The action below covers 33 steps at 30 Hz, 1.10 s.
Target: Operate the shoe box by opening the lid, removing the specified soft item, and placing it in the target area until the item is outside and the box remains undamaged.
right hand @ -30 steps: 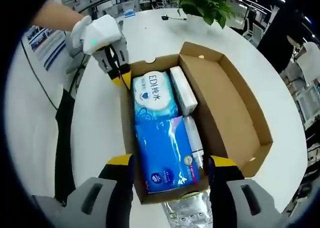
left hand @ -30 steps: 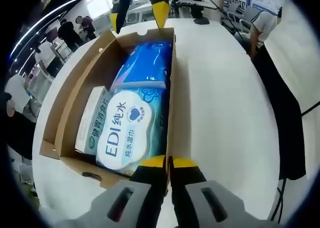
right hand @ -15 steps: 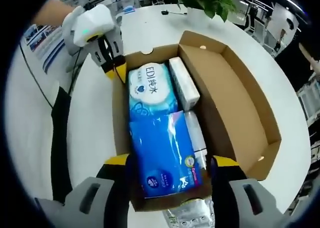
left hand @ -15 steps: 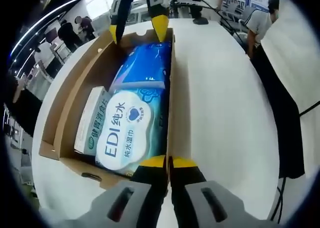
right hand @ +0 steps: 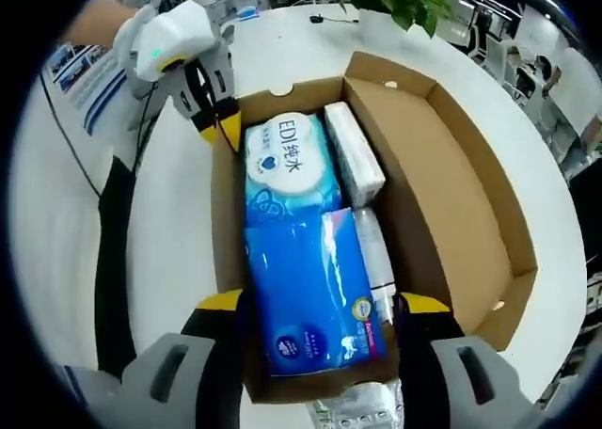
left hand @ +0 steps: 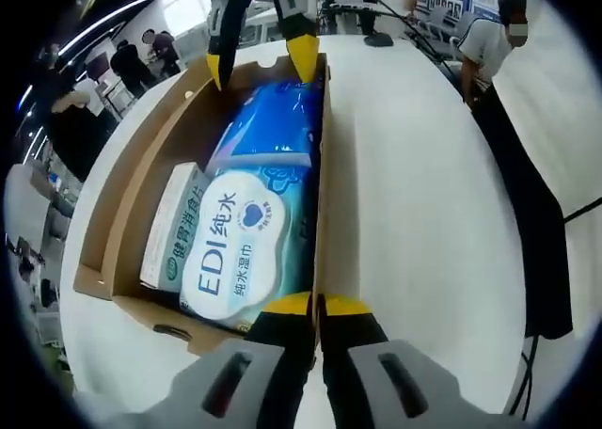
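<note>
Left fingers [left hand: 317, 306] pinch box [left hand: 132, 189] wall | right fingers [right hand: 324, 305] straddle pack [right hand: 310, 288]

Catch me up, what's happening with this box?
A person works an open shoe box on a white table with two tongs. The left tongs are shut on the box's near wall. The right tongs are open, straddling the blue soft pack at the other end. The EDI wipes pack and a green-lettered carton lie inside; nothing is out yet.
</note>
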Available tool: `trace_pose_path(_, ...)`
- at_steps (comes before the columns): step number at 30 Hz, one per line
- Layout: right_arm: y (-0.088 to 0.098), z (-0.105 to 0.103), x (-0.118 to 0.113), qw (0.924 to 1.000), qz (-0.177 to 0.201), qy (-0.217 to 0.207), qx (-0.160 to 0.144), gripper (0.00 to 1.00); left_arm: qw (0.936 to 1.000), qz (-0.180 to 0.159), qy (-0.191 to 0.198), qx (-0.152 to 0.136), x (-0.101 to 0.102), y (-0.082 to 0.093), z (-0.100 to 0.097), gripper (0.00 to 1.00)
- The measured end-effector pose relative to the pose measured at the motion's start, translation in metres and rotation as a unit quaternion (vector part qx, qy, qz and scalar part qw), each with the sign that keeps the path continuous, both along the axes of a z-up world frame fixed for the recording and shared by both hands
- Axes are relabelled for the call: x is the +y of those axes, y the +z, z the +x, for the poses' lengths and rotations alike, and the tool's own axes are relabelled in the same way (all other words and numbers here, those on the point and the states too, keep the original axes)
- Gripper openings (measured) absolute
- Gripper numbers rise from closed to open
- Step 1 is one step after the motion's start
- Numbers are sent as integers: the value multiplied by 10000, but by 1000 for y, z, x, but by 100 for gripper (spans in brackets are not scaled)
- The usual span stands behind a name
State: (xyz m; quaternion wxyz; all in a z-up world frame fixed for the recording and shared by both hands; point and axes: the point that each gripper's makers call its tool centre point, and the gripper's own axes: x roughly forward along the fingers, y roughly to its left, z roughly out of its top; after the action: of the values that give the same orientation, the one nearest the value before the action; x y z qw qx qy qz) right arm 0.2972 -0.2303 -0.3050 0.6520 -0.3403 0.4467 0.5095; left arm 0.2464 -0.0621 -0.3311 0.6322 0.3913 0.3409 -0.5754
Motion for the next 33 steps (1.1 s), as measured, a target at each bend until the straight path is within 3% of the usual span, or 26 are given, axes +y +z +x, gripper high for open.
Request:
trace_pose_path(3, -11, -5, -6, 9988, -365, 316, 76, 65, 10000, 1, 12, 2, 0, 0, 0, 1)
trace_pose_path(6, -16, -3, -3, 9986, -380, 357, 69, 64, 10000, -19, 16, -4, 0, 0, 0, 1)
trace_pose_path(8, -9, 3, -5, 9968, -519, 598, 88, 66, 10000, -14, 8, -9, 0, 0, 0, 1)
trace_pose_path(10, 3, 16, -1, 9973, -503, 537, -3, 63, 10000, -14, -5, -3, 0, 0, 0, 1)
trace_pose_path(12, 7, 16, 2, 9969, -466, 620, 108, 63, 10000, -19, -8, 8, 0, 0, 0, 1)
trace_pose_path(19, -20, -9, -9, 9885, -1034, 905, 639, 65, 10000, -21, -3, 22, -1, 0, 0, 1)
trace_pose_path(33, -45, -6, 3, 9855, -1363, 833, 565, 64, 10000, -3, 30, 52, -1, 0, 0, 1)
